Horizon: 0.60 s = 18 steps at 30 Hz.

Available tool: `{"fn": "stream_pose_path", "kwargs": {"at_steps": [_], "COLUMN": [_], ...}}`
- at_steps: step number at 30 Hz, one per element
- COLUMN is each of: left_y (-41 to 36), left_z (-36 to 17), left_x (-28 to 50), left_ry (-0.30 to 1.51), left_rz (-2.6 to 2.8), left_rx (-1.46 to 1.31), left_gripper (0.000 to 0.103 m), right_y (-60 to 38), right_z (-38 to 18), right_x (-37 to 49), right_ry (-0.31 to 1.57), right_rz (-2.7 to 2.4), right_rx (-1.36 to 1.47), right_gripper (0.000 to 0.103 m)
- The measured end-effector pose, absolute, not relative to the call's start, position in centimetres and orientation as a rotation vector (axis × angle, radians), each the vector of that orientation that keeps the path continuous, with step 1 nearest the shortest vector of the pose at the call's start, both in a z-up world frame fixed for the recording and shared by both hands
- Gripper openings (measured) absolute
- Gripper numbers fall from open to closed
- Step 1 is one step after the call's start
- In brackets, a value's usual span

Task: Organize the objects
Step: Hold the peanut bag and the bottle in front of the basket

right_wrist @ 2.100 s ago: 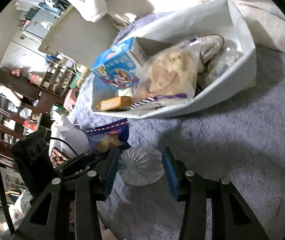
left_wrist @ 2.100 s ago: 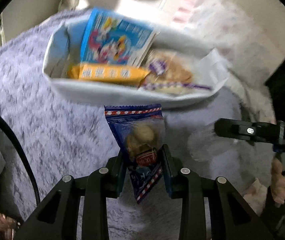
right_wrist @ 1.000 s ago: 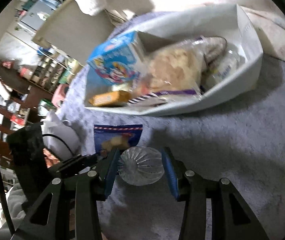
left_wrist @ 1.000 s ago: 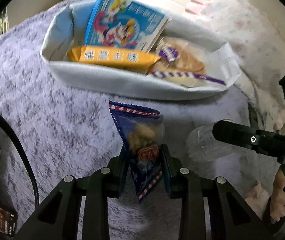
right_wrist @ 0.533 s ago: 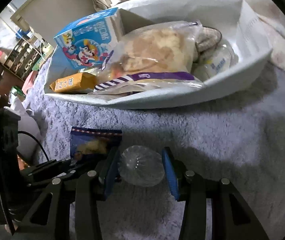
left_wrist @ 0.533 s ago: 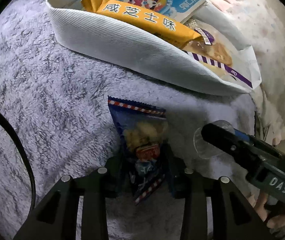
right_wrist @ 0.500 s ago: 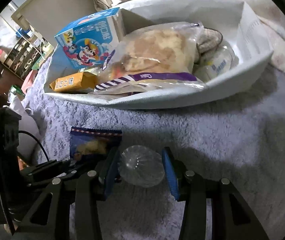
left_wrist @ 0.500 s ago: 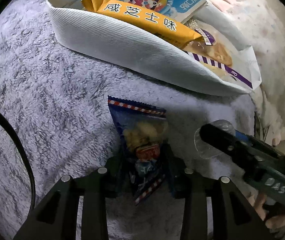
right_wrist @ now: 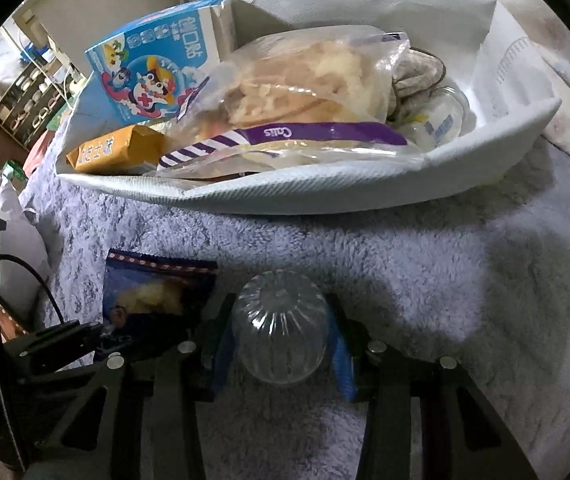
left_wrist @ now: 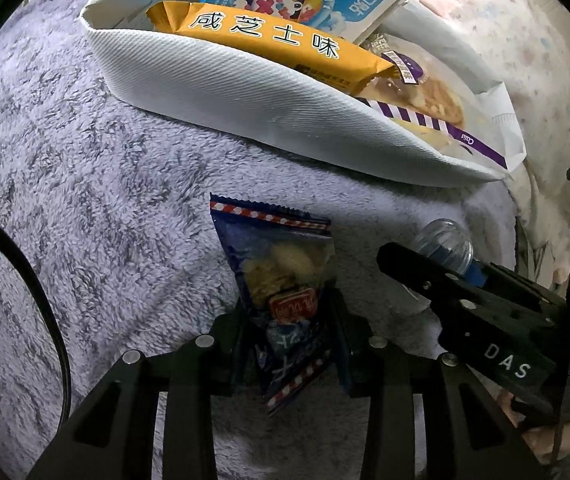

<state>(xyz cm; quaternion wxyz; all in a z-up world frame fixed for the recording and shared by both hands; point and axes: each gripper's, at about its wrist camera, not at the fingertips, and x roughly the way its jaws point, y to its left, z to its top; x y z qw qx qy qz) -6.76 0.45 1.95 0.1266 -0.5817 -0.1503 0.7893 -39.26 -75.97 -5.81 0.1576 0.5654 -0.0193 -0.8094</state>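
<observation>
1. Leaning closer over the white bag [left_wrist: 253,108], both tools have advanced since a second ago, so drop-off looks near.
2. Left tool [left_wrist: 291,332] is clamped on the blue snack packet [left_wrist: 281,276]; right tool [right_wrist: 281,344] is clamped on the clear bottle [right_wrist: 281,332], both just short of the bag's near wall.
3. Inside the bag, an orange packet [left_wrist: 269,44], blue carton [right_wrist: 153,72] and bread bag [right_wrist: 305,92] crowd the opening.
</observation>
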Motion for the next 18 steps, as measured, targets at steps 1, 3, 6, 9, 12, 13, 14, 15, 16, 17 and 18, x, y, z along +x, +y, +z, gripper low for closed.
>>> {"fn": "stream_pose_path", "kwargs": {"at_steps": [1, 3, 6, 9, 12, 13, 14, 15, 16, 17, 18], "left_y": [0.5, 0.6, 0.9, 1.2, 1.6, 1.6, 1.6, 1.5, 1.4, 1.2, 0.9], "left_z": [2.0, 2.0, 2.0, 2.0, 2.0, 2.0, 2.0, 1.9, 1.9, 1.9, 1.8], "left_x": [-6.8, -6.8, -6.8, -6.7, -6.7, -6.7, -6.7, -6.7, -6.8, -6.8, -6.8], "left_ry": [-0.436, -0.438, -0.432, -0.422, -0.409, -0.415, -0.427, -0.448, -0.47, -0.495, -0.532], "left_rz": [2.298, 2.298, 2.301, 2.306, 2.307, 2.308, 2.306, 2.3, 2.292, 2.283, 2.27], "left_rx": [-1.694, -1.694, -1.692, -1.692, -1.689, -1.686, -1.686, -1.686, -1.685, -1.686, -1.684], "left_gripper": [0.037, 0.037, 0.037, 0.037, 0.038, 0.038, 0.038, 0.039, 0.039, 0.039, 0.04], "right_y": [-76.6, -76.5, -77.6, -78.9, -80.1, -80.3, -80.5, -80.5, -79.7, -79.1, -79.1], "right_z": [-6.0, -6.4, -7.4, -7.6, -7.8, -8.0, -8.1, -8.1, -8.2, -8.3, -8.5], "right_x": [-39.5, -39.9, -40.5, -41.0, -41.5, -41.6, -41.8, -41.7, -41.7, -42.0, -42.2], "right_ry": [-0.048, -0.053, -0.053, -0.043, -0.033, -0.039, -0.049, -0.065, -0.083, -0.116, -0.152], "right_rz": [-2.313, -2.289, -2.268, -2.271, -2.272, -2.277, -2.277, -2.276, -2.271, -2.262, -2.254], "right_rx": [1.616, 1.63, 1.645, 1.644, 1.64, 1.643, 1.64, 1.633, 1.629, 1.624, 1.62], "right_gripper": [0.041, 0.042, 0.043, 0.043, 0.043, 0.043, 0.043, 0.044, 0.046, 0.047, 0.05]}}
